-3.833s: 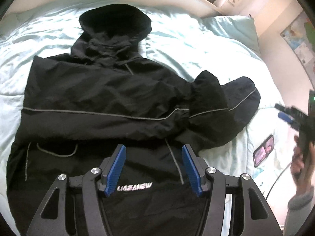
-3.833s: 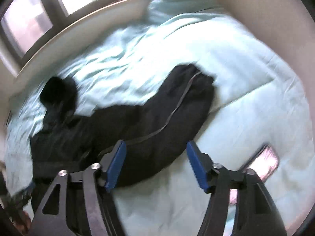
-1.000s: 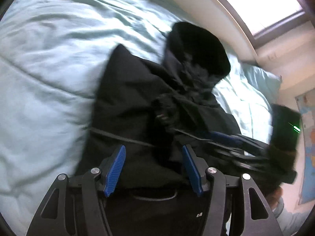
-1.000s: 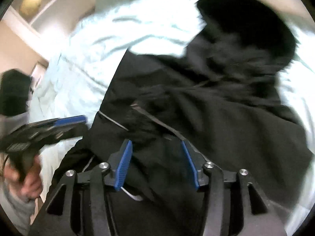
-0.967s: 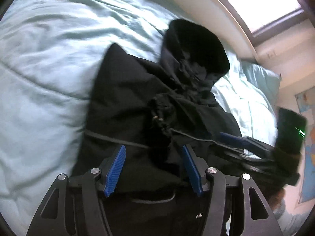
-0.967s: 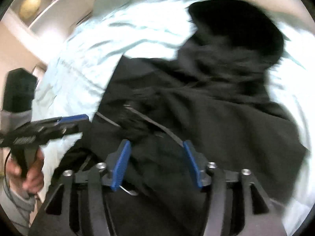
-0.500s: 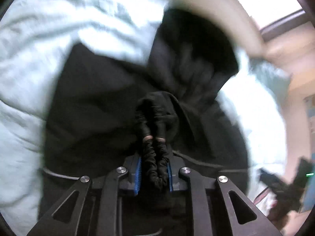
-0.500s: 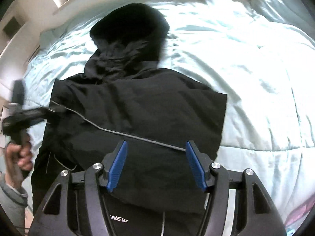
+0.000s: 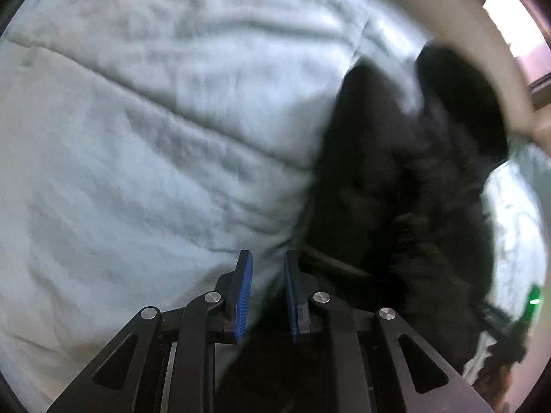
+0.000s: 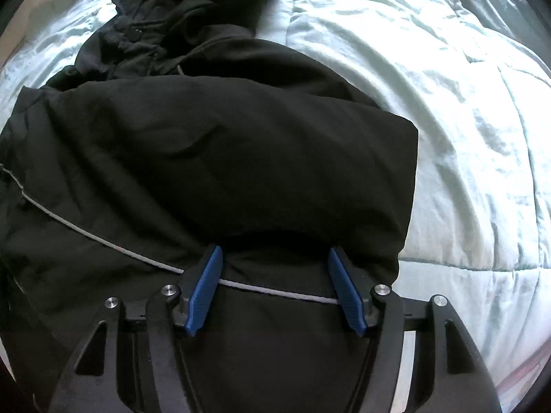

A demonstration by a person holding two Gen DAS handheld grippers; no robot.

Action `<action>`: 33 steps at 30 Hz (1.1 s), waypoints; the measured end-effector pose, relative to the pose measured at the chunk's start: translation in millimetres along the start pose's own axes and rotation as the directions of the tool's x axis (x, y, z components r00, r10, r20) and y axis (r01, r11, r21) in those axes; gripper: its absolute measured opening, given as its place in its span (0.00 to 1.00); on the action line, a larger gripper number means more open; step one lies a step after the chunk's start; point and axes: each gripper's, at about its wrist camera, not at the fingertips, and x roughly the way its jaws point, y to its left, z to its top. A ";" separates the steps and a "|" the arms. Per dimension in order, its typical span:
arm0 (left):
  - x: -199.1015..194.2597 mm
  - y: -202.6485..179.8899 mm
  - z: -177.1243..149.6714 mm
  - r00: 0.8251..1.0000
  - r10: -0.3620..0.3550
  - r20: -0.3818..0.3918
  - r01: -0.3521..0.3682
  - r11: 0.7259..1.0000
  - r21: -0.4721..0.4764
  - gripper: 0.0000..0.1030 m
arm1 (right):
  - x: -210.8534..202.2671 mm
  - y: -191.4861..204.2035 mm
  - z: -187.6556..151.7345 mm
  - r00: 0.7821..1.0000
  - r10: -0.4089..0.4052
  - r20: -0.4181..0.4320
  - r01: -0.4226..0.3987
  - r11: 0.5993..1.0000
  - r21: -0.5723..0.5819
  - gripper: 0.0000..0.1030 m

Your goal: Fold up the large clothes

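A black hooded jacket (image 10: 224,155) lies on a pale bed, its right sleeve folded in over the body. A grey piping line (image 10: 103,241) crosses it. My right gripper (image 10: 274,254) hangs low over the jacket's lower part. Its jaws are wide and still opening, with the piping between the pads and nothing pressed. In the blurred left wrist view the jacket (image 9: 396,189) fills the right side, with its hood (image 9: 461,103) at the top. My left gripper (image 9: 267,256) is over the jacket's left edge. Its jaws are narrow and still closing, with dark cloth low between the pads.
Pale blue quilted bedding (image 9: 137,137) spreads to the left of the jacket and also lies to its right (image 10: 465,120). A cream bed frame (image 9: 465,17) curves behind the hood, under a bright window (image 9: 509,10). A green light (image 9: 533,299) glows at the far right.
My left gripper closed on the bunched sleeve cuff, then swung left and down, so the bedding now fills its view. My right gripper came down closer over the folded jacket, still open.
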 end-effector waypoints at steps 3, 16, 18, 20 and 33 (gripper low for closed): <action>-43.9 -25.1 3.3 0.990 -0.107 0.093 0.104 0.994 0.040 0.20 | -20.6 -8.5 2.1 0.998 0.067 0.022 -0.068 0.997 0.021 0.66; 71.8 -137.4 -20.4 0.994 0.002 -0.111 0.040 0.925 0.378 0.59 | 2.1 12.1 33.0 1.000 0.007 -0.005 -0.007 1.000 -0.005 0.65; 73.5 -138.7 -28.1 0.995 0.049 -0.090 -0.005 0.902 0.431 0.59 | 24.2 14.6 31.0 0.998 -0.022 -0.056 0.022 1.000 -0.010 0.66; 72.7 -145.9 -30.1 0.993 0.085 -0.076 -0.042 0.892 0.450 0.59 | 24.0 15.7 35.4 0.997 -0.034 -0.069 0.034 0.999 0.003 0.66; 33.1 -80.0 -35.4 0.999 0.020 -0.038 -0.011 0.969 0.247 0.59 | -19.9 21.0 -26.3 0.996 0.073 -0.041 -0.077 0.993 -0.091 0.60</action>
